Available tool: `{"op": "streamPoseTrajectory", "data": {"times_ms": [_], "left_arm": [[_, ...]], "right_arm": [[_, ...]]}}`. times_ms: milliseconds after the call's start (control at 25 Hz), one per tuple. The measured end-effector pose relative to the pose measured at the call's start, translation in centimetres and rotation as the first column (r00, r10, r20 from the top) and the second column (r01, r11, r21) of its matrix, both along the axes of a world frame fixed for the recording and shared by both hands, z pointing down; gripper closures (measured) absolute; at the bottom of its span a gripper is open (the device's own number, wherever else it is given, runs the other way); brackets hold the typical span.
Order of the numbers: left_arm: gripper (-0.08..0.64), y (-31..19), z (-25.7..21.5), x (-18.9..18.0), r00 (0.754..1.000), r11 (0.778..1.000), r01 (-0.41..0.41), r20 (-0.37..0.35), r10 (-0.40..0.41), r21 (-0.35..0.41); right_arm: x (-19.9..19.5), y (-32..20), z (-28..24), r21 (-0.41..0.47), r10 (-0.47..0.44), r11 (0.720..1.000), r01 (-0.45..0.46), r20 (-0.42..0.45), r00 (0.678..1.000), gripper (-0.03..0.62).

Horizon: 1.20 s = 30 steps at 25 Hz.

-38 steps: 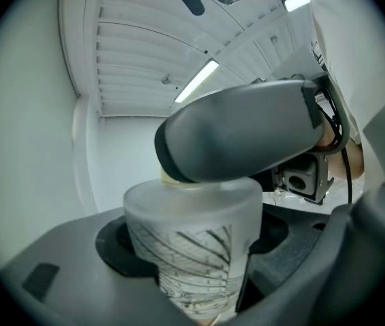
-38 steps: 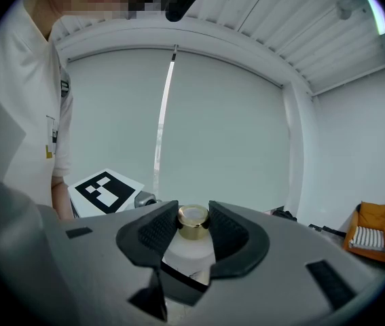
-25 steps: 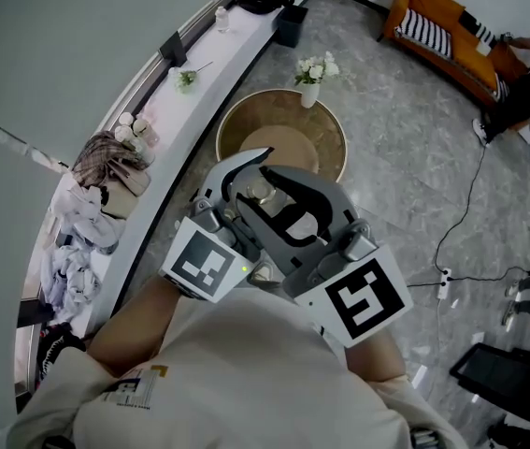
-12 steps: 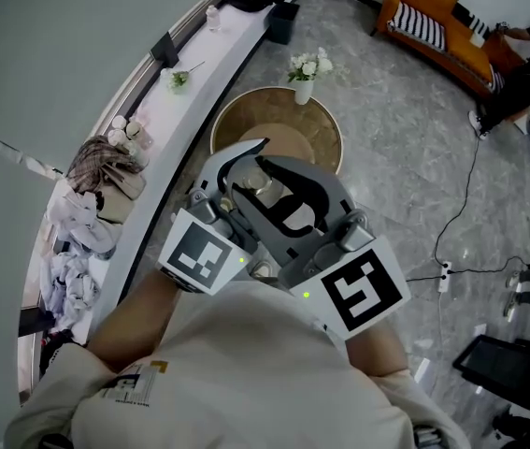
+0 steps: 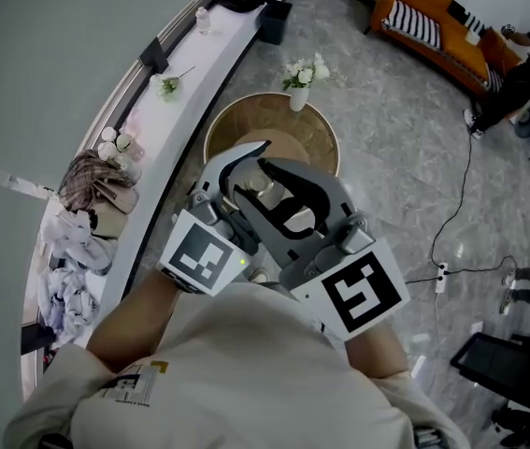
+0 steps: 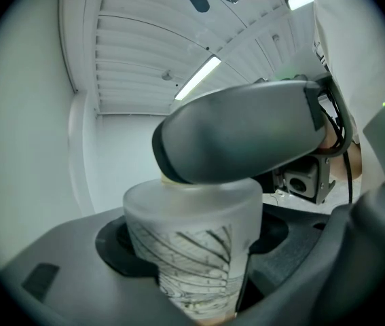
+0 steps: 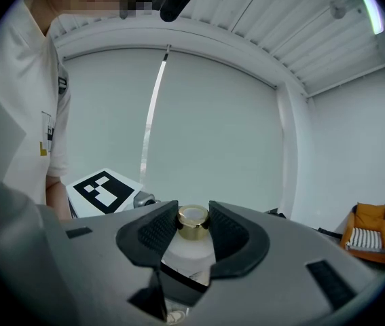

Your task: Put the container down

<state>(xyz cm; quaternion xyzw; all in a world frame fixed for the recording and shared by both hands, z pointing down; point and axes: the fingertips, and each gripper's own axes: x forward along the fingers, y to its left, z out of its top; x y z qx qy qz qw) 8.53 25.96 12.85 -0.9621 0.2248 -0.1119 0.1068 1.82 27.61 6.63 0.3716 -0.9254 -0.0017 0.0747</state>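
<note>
Container (image 5: 263, 187) is still held up in the air in the middle of the head view. There it is seen in front of the lower edge of the round worktop (image 5: 236, 120).

Very little has been changed in the last second. The round worktop and the grey floor (image 5: 405, 157) have slid a bit up and to the left in the frame. Both grippers have been kept at the same spot. So it is judged that the putting down has not been started, and the container must still be brought lower.

The left gripper (image 6: 189, 277) is closed on the frosted body of the container, low in the middle of the left gripper view. The body is squeezed between its fingers (image 6: 63, 263).

The right gripper (image 7: 193, 228) is shown low in the middle of its own view. Its fingers (image 7: 151, 233) are set close around the small gold cap (image 7: 193, 217) on top of the container. Both pads seem to be touching the cap.
</note>
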Motion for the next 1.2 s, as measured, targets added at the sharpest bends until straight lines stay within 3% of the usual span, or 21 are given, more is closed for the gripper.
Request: {"op": "streamPoseTrajectory", "data": {"times_ms": [1200], "left_arm": [[0.209,-29.5,2.9,-9.1,0.988,0.987,-0.152,0.007,0.152,-0.050]], "right_arm": [[-9.3,-31.0,2.9,-0.104,0.154,0.982,-0.156,-0.030,0.988,0.454]]}}
